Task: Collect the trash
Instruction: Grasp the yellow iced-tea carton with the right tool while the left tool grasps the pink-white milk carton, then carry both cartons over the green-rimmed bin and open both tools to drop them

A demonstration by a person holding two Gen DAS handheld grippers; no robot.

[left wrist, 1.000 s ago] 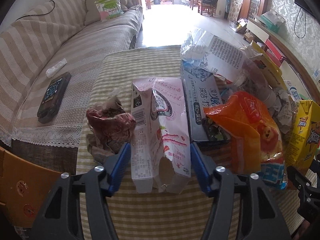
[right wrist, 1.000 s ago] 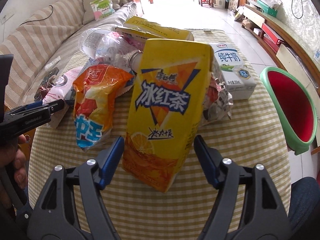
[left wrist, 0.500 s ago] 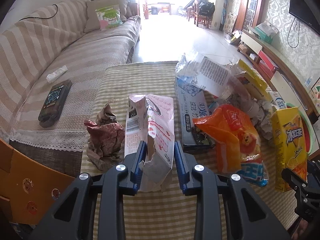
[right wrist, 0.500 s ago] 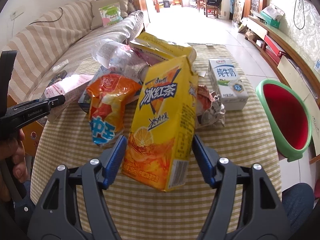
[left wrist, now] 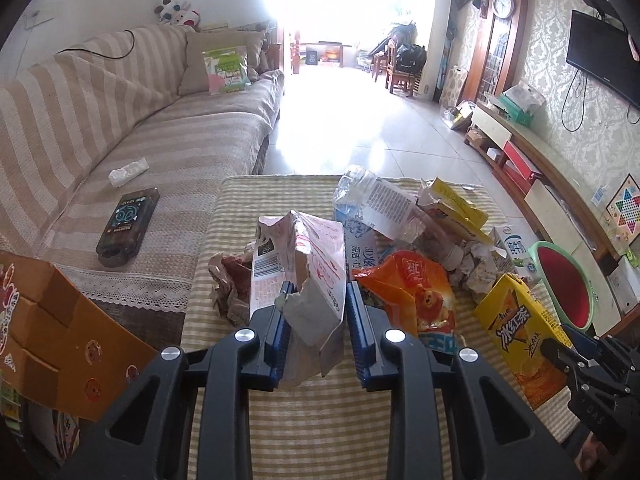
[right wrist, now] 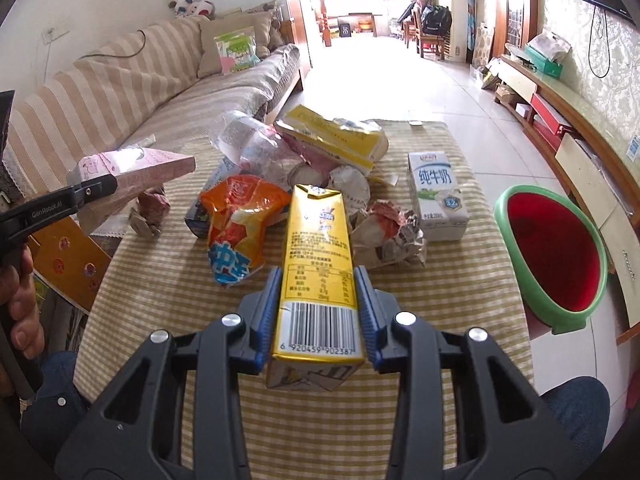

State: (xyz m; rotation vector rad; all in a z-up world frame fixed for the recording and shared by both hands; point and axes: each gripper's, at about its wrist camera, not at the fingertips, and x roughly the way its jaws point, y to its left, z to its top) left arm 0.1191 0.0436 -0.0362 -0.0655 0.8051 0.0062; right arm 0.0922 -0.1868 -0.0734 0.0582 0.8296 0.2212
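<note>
My left gripper (left wrist: pixel 320 300) is shut on a torn pink and white carton (left wrist: pixel 304 248) and holds it above the striped tablecloth (left wrist: pixel 320 420). The right wrist view shows that carton (right wrist: pixel 136 168) lifted at the left. My right gripper (right wrist: pixel 319 280) has its jaws closing on a yellow iced tea carton (right wrist: pixel 316 232). Both blue pads press its sides, and it is raised off the cloth. The trash pile behind holds an orange snack bag (right wrist: pixel 236 216), crumpled paper (right wrist: pixel 392 232), a white milk carton (right wrist: pixel 436 192) and a flattened yellow box (right wrist: pixel 332 136).
A green-rimmed red bin (right wrist: pixel 560 248) stands on the floor to the right of the table. A striped sofa (left wrist: pixel 160 140) runs along the left, with a dark device (left wrist: pixel 128 224) on it. An orange cardboard box (left wrist: pixel 60 340) sits by the table's near left corner.
Both grippers closed from wide open onto their cartons and rose. The pink carton and the yellow tea carton came up off the cloth, and the yellow one turned its barcode end toward me.
</note>
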